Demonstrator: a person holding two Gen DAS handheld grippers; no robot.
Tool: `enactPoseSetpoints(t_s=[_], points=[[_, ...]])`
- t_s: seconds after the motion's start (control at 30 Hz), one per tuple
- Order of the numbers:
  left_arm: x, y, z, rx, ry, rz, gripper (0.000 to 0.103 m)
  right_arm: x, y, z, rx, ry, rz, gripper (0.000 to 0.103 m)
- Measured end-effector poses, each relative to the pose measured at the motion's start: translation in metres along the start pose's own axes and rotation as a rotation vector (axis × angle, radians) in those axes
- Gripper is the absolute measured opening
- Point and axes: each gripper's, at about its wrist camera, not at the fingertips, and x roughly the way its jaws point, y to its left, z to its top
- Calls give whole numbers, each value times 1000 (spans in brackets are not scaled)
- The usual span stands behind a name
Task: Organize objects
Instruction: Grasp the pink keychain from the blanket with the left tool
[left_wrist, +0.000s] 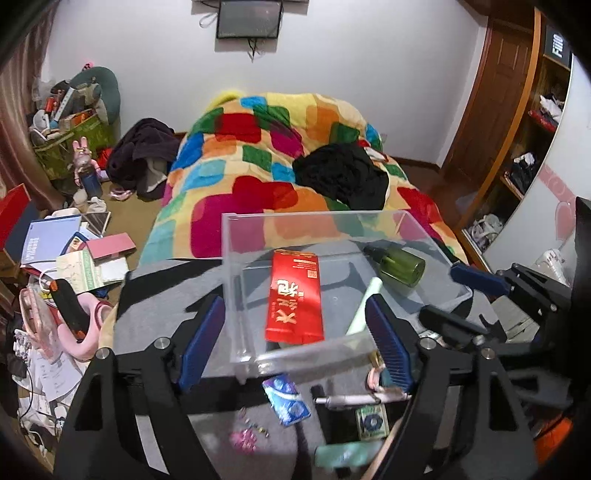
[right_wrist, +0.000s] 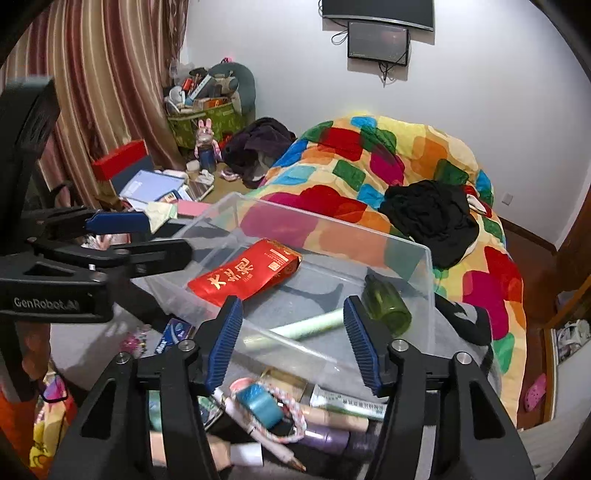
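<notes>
The job looks partly done. On the grey cloth at the foot of the bed, the clear plastic bin (left_wrist: 332, 280) already holds three things, read left to right in the left wrist view: a red packet (left_wrist: 294, 295) lying flat, a pale green tube (left_wrist: 364, 301) leaning at about five o'clock from it, and a green bottle (left_wrist: 399, 265) on its side at two o'clock. The left gripper (left_wrist: 295, 347) hangs over the bin's near rim with its fingers released and nothing between them; the right gripper (right_wrist: 291, 343) is likewise spread and empty, just above the near wall. Loose items are left outside at six o'clock of the bin: a blue foil pack (left_wrist: 286, 398), a teal tape roll (right_wrist: 258, 404), a braided cord (right_wrist: 291, 413), a white pen (right_wrist: 258, 432) and more tubes. They lie crowded and overlapping, so picking one cleanly may be awkward.
</notes>
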Motion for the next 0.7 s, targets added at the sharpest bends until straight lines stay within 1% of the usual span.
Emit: enactPoseSetpoints(t_s=[0.1, 0.2, 0.33, 0.43, 0.53, 0.63, 0.7], points=[[-13, 7, -8, -12, -23, 13, 89, -20, -8, -5, 24, -42, -8, 67], [-17, 14, -20, -23, -15, 25, 89, -31, -18, -12, 52, -59, -21, 71], [-14, 24, -41, -45, 23, 27, 89, -37, -34, -24, 104, -58, -47, 74], [-8, 29, -63, -54, 62, 38, 89, -36, -42, -36, 135, -34, -62, 75], [-1, 36, -81, -65, 102, 51, 89, -29, -51, -52, 163, 9, -84, 75], [9, 43, -99, -80, 146, 63, 88, -13, -57, -70, 206, 76, -77, 75], [13, 45, -108, -86, 163, 67, 78, -4, -59, -80, 224, 107, -71, 75]])
